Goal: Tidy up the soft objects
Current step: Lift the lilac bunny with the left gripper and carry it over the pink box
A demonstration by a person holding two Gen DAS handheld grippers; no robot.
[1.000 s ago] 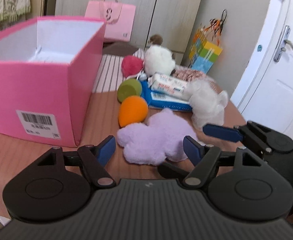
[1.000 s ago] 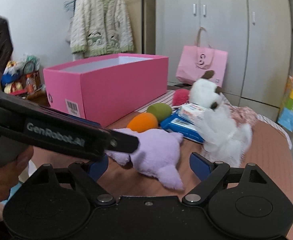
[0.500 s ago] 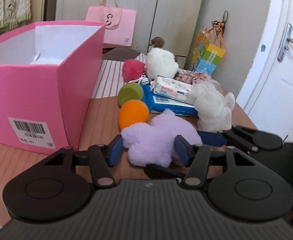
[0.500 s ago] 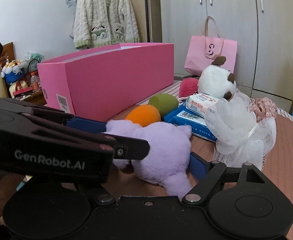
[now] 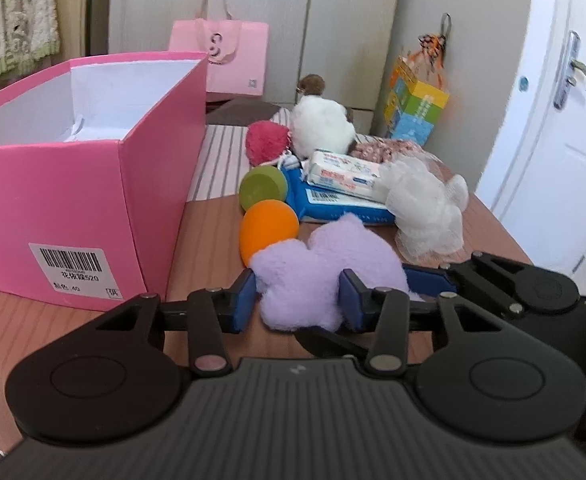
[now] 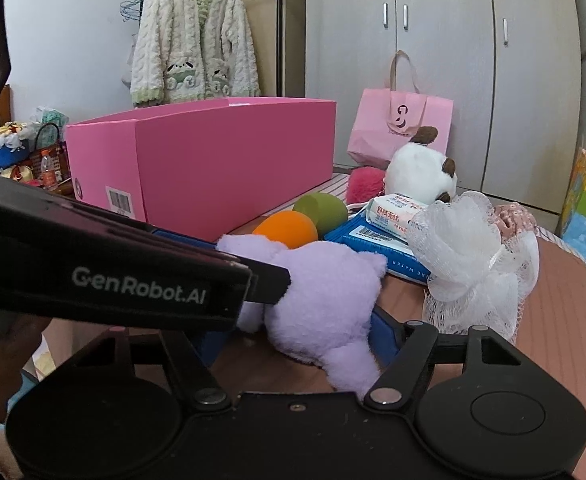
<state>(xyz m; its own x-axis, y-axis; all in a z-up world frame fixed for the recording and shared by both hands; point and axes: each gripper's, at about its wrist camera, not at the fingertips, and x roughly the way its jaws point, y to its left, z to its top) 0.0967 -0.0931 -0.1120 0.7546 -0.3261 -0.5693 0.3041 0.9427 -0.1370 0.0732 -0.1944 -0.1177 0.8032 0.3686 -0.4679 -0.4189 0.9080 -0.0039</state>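
Note:
A lilac plush toy (image 5: 325,276) lies on the wooden table near its front. My left gripper (image 5: 299,300) is shut on its near end, blue pads pressing both sides. My right gripper (image 6: 293,336) also holds the lilac plush (image 6: 325,292) between its blue pads, coming in from the right. An open pink box (image 5: 85,184) stands to the left; it shows in the right wrist view (image 6: 213,168) too. An orange sponge ball (image 5: 268,228), a green ball (image 5: 263,189), a white mesh pouf (image 5: 425,208), a red pom (image 5: 267,142) and a white plush (image 5: 323,130) lie behind.
Blue and white wipe packs (image 5: 341,192) lie mid-table. A pink paper bag (image 5: 233,60) and a colourful bag (image 5: 417,108) stand behind by the wardrobe. A door (image 5: 553,120) is at the right. A cardigan (image 6: 193,36) hangs at the back left.
Both grippers moved in on the lilac plush and closed on it; a second ago they were open and short of it.

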